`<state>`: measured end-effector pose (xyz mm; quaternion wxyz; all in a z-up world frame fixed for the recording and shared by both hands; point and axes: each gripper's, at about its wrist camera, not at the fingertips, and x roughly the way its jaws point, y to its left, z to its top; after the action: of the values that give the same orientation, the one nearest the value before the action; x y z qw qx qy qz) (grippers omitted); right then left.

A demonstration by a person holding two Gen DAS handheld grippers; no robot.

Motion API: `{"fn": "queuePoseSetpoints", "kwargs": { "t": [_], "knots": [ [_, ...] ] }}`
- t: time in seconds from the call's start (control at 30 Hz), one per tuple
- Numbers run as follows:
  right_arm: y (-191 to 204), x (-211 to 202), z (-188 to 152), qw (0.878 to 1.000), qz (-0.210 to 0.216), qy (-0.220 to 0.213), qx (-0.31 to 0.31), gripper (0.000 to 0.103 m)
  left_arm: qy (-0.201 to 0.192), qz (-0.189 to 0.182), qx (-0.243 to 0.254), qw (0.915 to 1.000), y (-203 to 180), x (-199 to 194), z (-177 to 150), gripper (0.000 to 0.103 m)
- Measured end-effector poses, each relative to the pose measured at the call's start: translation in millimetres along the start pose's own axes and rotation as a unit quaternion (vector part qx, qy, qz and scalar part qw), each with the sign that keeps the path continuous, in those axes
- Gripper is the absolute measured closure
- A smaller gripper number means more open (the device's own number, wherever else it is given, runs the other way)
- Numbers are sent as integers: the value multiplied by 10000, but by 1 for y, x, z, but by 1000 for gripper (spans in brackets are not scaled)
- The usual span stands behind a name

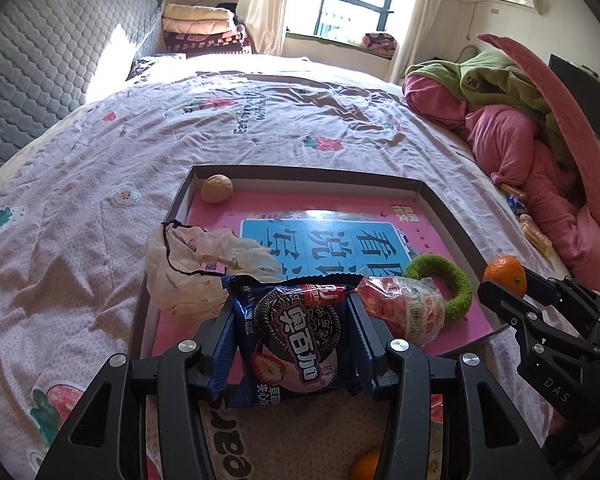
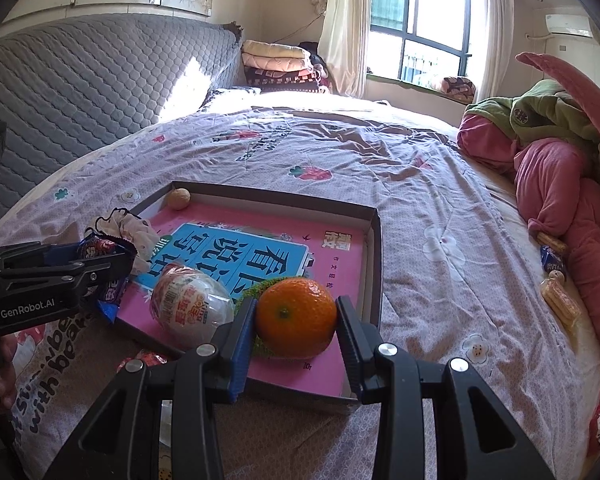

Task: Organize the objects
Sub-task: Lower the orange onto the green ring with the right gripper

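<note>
A shallow box tray [image 1: 444, 208] [image 2: 374, 248] with a pink book inside lies on the bed. My left gripper [image 1: 292, 332] [image 2: 100, 264] is shut on a blue cookie packet [image 1: 296, 340], held over the tray's near edge. My right gripper [image 2: 296, 320] [image 1: 512, 284] is shut on an orange [image 2: 296, 314] [image 1: 506, 274] over the tray's near right corner. In the tray lie a walnut [image 1: 217, 188] [image 2: 179, 198], a crumpled cloth pouch [image 1: 196, 272] [image 2: 134, 230], a wrapped egg-shaped snack [image 1: 408, 306] [image 2: 190, 306] and a green fuzzy ring [image 1: 452, 280], mostly hidden behind the orange in the right wrist view.
A pink and green heap of clothes [image 1: 520, 120] [image 2: 560, 184] fills the bed's right side, with snack packets [image 2: 556, 280] beside it. A second orange [image 1: 366, 466] lies on the bedspread below my left gripper. A grey padded headboard [image 1: 48, 76] stands at the left.
</note>
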<state>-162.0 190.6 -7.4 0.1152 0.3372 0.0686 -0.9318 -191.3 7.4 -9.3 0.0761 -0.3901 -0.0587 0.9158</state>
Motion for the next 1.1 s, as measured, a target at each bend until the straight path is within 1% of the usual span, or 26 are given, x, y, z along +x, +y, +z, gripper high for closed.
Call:
{"fn": "queuePoseSetpoints", "kwargs": {
  "t": [0.5, 0.93, 1.1],
  "knots": [
    [-1, 10, 1, 10000, -61, 68, -2, 63, 42, 20, 27, 10000, -5, 23, 9, 51],
    [0, 30, -3, 9994, -103, 330, -30, 63, 110, 70, 14, 9999, -6, 42, 13, 51],
    [2, 34, -5, 9993, -129, 360, -47, 63, 135, 84, 36, 9999, -7, 47, 11, 51]
  ]
}}
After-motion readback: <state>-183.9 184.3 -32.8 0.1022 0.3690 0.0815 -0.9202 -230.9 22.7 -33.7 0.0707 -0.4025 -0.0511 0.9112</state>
